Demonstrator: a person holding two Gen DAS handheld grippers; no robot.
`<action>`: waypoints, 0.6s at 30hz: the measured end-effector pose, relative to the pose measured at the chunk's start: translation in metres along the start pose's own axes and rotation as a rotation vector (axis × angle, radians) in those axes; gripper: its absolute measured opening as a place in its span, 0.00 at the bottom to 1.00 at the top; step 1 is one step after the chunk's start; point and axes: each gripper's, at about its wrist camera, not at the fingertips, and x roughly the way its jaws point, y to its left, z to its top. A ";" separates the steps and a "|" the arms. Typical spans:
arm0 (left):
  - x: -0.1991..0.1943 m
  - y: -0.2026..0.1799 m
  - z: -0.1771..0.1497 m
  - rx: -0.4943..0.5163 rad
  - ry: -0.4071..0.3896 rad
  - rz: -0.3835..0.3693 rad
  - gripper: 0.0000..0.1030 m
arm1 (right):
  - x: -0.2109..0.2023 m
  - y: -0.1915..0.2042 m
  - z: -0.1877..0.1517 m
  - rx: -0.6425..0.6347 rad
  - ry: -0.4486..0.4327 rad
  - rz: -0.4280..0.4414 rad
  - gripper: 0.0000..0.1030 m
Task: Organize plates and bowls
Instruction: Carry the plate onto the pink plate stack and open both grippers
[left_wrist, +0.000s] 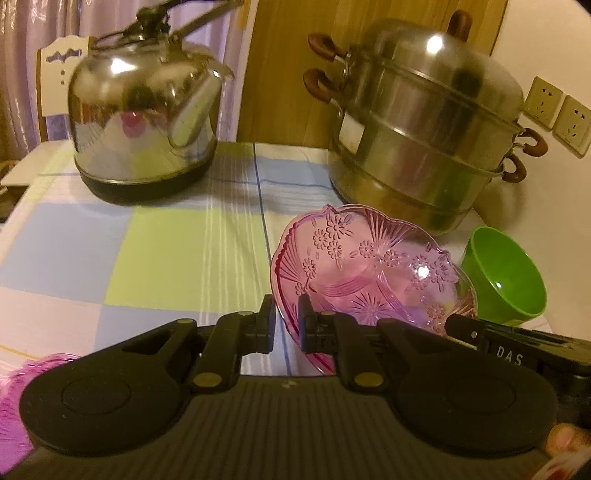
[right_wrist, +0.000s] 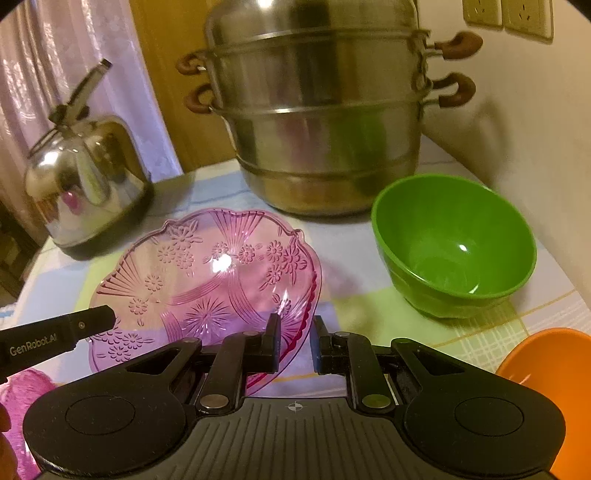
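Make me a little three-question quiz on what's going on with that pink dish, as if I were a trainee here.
1. True or false: both grippers pinch the rim of the pink glass plate.
2. Which dish sits right of the plate in the right wrist view: A) green bowl, B) blue cup, C) white mug?
3. Fill in: behind the plate stand a kettle and a stacked steel ______.

Key:
1. True: left gripper and right gripper each clamp the rim.
2. A.
3. Steamer pot.
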 end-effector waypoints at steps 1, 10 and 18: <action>-0.007 0.001 0.000 0.002 -0.008 0.004 0.10 | -0.003 0.002 0.000 -0.001 -0.002 0.006 0.16; -0.059 0.023 -0.003 -0.002 -0.059 0.052 0.11 | -0.036 0.030 -0.003 -0.039 -0.036 0.066 0.16; -0.108 0.064 -0.030 -0.057 -0.086 0.095 0.11 | -0.060 0.069 -0.024 -0.089 -0.032 0.150 0.16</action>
